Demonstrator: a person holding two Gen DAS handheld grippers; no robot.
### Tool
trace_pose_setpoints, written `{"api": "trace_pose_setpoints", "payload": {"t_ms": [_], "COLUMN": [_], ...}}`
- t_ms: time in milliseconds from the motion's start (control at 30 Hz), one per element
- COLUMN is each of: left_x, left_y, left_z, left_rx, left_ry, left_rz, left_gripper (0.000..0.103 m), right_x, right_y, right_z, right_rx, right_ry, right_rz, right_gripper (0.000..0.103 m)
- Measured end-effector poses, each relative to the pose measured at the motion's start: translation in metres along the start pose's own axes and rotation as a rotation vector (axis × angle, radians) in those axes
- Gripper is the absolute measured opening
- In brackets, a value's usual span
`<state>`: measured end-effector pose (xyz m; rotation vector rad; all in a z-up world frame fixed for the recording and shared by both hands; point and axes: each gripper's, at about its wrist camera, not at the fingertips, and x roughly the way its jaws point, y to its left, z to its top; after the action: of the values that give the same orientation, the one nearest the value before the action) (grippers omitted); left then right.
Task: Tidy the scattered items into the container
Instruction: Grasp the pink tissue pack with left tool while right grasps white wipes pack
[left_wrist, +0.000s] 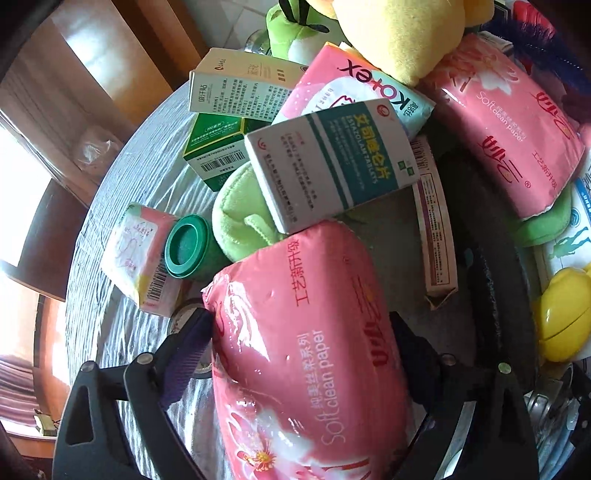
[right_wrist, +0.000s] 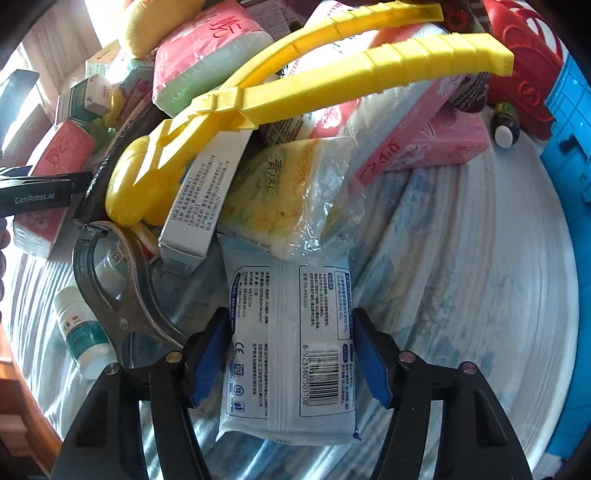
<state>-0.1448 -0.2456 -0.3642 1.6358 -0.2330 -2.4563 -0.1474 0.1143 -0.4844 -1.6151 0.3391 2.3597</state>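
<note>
We see the left gripper (left_wrist: 301, 332) with its ribbed pads pressed against a glossy, pillowy pink tissue pack (left_wrist: 303, 332), and the right gripper (right_wrist: 291, 350) bracketing a flat, crinkled blue-white mask packet (right_wrist: 290, 350) on the striped cloth (right_wrist: 461, 295). Beyond lie a rigid teal-white medicine box (left_wrist: 332, 162), yellow plastic tongs (right_wrist: 295, 85) and a blue container (right_wrist: 569, 155) at far right.

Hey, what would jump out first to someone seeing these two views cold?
A pink tissue pack fills the left view, sitting between the left tongs. In the right view, a big yellow clamp toy arches over the heap, above a white-blue wipes packet that lies between the right tongs.
</note>
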Motion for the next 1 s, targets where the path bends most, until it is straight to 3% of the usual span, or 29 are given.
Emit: {"api": "trace_pose_setpoints", "payload": {"t_ms": [167,333,1000], "left_x": [-0.007,-0.012,-0.039], "left_y": [0.013,0.029,0.034], "left_z": [-0.005,-0.009,-0.019], "left_rx": [-0.011,-0.031,-0.020], "left_ry": [-0.017,-0.010,-0.037], "left_rz": [-0.050,-0.119,-0.157], "left_gripper": [0.079,0.070,0.069], "right_x": [-0.005,-0.018,-0.053], "right_y": [-0.008,-0.019,-0.036], "right_z": [-0.001,-0.003,-0.017], "right_rx": [0.034,0.075,0.144], "right_ry": [-0.005,-0.026,-0.074], "right_rz": [0.016,0.040,0.051], "right_gripper": [0.049,0.045,0.043]}}
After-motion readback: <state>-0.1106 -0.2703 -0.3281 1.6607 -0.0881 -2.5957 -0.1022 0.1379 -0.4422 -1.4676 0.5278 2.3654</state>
